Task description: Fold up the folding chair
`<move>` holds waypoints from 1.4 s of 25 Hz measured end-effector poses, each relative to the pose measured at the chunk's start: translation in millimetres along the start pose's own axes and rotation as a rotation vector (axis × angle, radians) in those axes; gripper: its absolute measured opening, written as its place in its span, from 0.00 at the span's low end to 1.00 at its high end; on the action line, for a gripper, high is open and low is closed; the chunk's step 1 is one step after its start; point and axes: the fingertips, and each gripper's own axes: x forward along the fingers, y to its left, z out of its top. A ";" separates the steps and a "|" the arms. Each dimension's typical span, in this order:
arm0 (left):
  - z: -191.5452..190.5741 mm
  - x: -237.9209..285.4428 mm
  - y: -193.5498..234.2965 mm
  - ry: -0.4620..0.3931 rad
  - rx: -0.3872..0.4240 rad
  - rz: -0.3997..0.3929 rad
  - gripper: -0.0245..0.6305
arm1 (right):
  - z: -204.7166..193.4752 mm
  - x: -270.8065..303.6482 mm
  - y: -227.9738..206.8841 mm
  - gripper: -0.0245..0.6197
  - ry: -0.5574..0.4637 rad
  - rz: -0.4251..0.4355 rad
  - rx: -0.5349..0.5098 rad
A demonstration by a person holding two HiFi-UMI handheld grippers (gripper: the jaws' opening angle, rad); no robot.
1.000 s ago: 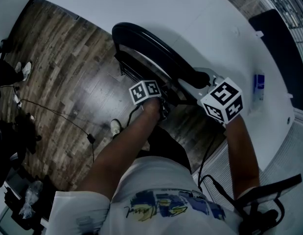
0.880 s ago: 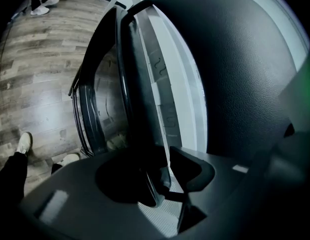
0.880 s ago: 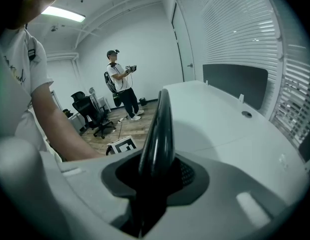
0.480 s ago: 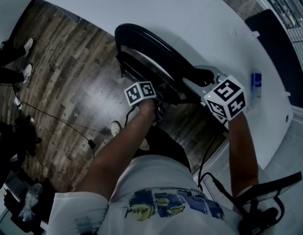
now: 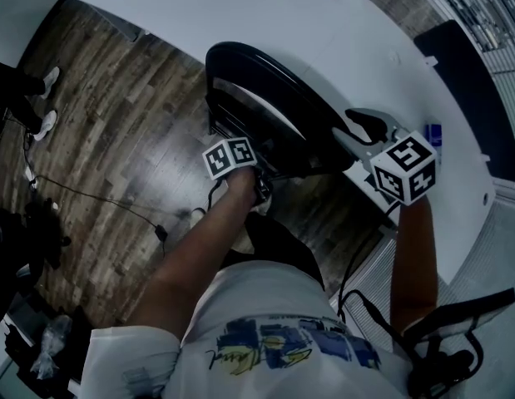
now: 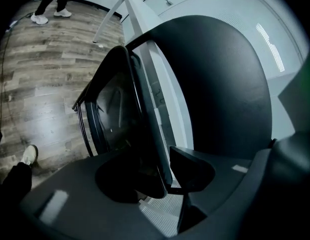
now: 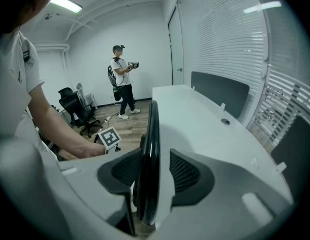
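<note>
A wooden floor (image 5: pixel 116 123) and a long white desk (image 5: pixel 265 15) are seen, with the folded black chair (image 5: pixel 265 90) stood on edge beside the desk. Its frame is pinched by the left gripper (image 6: pixel 167 171). The right gripper (image 7: pixel 157 171) is being opened around the rim and is shifted further right than a second ago.

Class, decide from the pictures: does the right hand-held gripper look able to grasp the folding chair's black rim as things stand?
Probably yes: the rim of the folding chair stands between the opening jaws of the right hand-held gripper, with nothing else in the gap.
</note>
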 end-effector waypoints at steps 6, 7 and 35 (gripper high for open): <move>13.8 -24.1 -4.4 -0.011 0.063 -0.028 0.34 | 15.8 -27.1 -8.6 0.30 -0.081 -0.152 0.067; 15.2 -28.4 -6.4 -0.009 0.082 -0.034 0.34 | 15.3 -29.0 -6.0 0.30 -0.083 -0.171 0.068; 0.2 -308.2 -49.5 0.074 1.113 -0.338 0.04 | -40.2 -47.0 269.3 0.05 -0.257 -0.565 0.473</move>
